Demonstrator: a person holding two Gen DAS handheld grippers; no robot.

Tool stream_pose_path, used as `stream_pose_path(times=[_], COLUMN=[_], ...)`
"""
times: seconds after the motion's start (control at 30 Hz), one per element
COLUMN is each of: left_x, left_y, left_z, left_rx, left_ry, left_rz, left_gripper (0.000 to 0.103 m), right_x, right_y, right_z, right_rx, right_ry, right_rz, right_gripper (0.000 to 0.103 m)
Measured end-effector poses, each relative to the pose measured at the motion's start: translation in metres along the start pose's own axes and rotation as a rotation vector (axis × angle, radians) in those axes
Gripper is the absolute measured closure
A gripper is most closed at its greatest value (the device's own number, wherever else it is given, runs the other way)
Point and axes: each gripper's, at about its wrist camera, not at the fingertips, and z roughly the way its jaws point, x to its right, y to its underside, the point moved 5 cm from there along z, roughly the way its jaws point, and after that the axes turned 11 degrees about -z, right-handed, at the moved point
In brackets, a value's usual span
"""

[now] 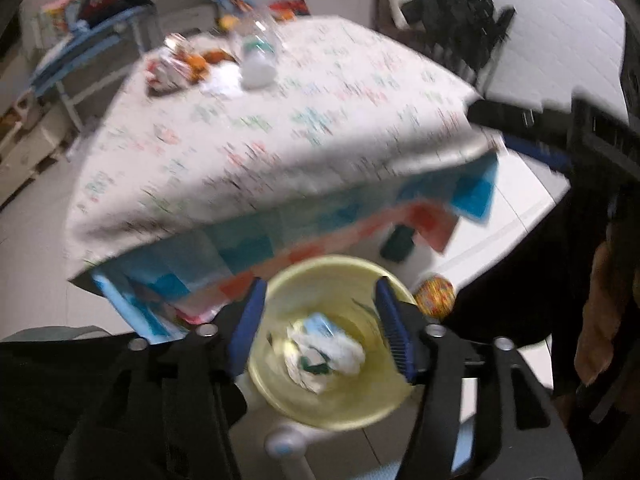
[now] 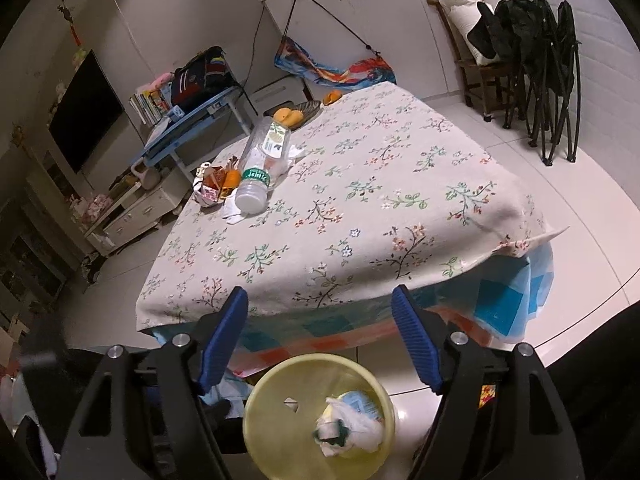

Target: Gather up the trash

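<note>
Both claws, left point(image 1: 320, 328) and right point(image 2: 320, 340), gape empty above blurred bin point(image 1: 280, 396) trash point(image 1: 324, 352).

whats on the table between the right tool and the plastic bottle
Nothing but bare floral tablecloth. In the right wrist view, the stretch from the open right tool to the lying plastic bottle is clear.

The right hand-held gripper point(image 2: 320, 334) hangs with jaws apart and nothing between them, above a yellow bin point(image 2: 264, 432) holding crumpled white wrappers point(image 2: 352, 426). On the flowered tabletop point(image 2: 360, 200) beyond lie a plastic bottle point(image 2: 262, 160) and snack litter point(image 2: 214, 188).
</note>
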Motion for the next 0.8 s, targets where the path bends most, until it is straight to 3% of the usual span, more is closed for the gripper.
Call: stream_pose_path(times=[0.17,0.27,0.8], left_x=[-0.020,-0.033,-0.050], left_y=[-0.018,-0.026,-0.033], left_z=[-0.015,-0.021,-0.032], left_rx=[0.129,0.174,0.238], left_ry=[-0.077,-0.106,-0.155], left_rz=[-0.094,-0.159,-0.232], left_gripper=[0.027,0.023,0.017], right_x=[-0.005,-0.012,-0.028], right_y=[-0.003,-0.005,-0.006], right_z=[-0.004,-0.005,-0.001], right_rx=[0.034,0.049,0.059], right_ry=[0.041,0.055,0.072], right_rz=[-0.050,-0.096,-0.176], right_gripper=[0.029,0.027,0.025])
